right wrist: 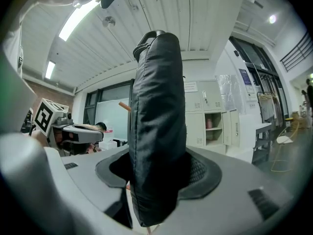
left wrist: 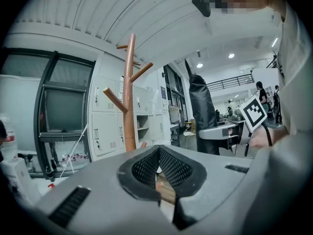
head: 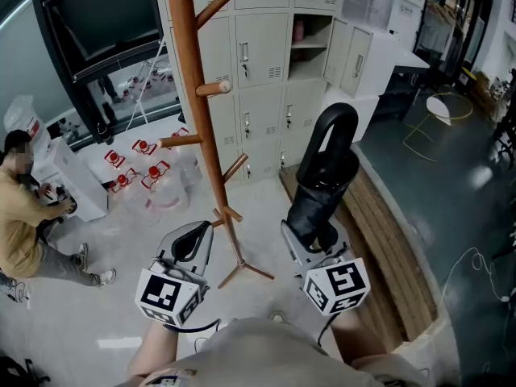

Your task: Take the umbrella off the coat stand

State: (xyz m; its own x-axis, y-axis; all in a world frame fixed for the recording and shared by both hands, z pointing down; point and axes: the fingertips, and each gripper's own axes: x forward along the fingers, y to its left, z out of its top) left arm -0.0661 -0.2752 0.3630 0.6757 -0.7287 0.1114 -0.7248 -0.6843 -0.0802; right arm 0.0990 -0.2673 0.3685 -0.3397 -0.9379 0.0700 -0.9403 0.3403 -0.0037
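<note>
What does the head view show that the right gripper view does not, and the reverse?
Only the head view: the coat stand's tripod foot on the floor, the wooden platform, and the marker cube on the right gripper.
Only the right gripper view: the ceiling light strip and, up close, the jaws closed against the fabric of the umbrella.
Both: the black umbrella held by the right gripper, the left gripper beside it, and the white lockers.

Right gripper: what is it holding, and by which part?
The right gripper is clamped on the folded black umbrella, around the lower end of its fabric body; the looped handle stands free above.
</note>
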